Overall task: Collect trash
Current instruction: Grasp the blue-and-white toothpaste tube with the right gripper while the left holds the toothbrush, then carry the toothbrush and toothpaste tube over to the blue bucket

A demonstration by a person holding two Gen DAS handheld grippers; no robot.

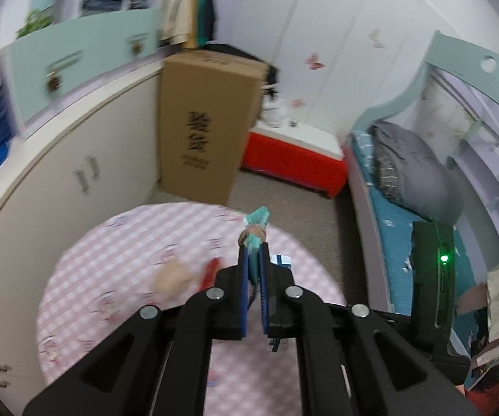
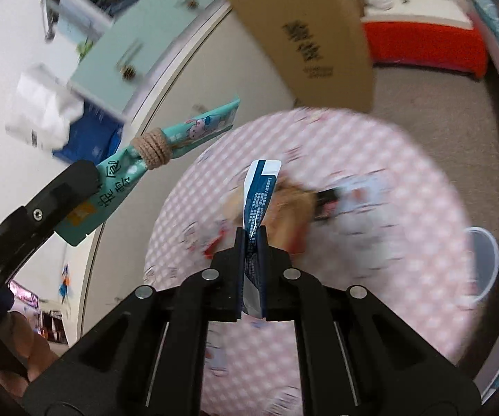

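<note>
My left gripper [image 1: 253, 254] is shut on a teal snack wrapper [image 1: 257, 220] tied with a tan band, held above the round table with the pink checked cloth [image 1: 110, 260]. The same wrapper [image 2: 176, 138] and the left gripper's finger [image 2: 72, 180] show in the right wrist view at the left. My right gripper [image 2: 251, 239] is shut on a blue and white wrapper [image 2: 261, 187] above the table [image 2: 371, 277]. Blurred trash lies on the cloth: a tan crumpled piece [image 1: 173, 279], a red piece [image 1: 209, 272], and mixed wrappers [image 2: 329, 201].
A tall cardboard box [image 1: 204, 124] stands on the floor behind the table. A red and white chest [image 1: 294, 159] sits by the wall. A bed with grey bedding [image 1: 409, 170] is at the right. A clear plastic container [image 2: 482, 263] sits at the table's right edge.
</note>
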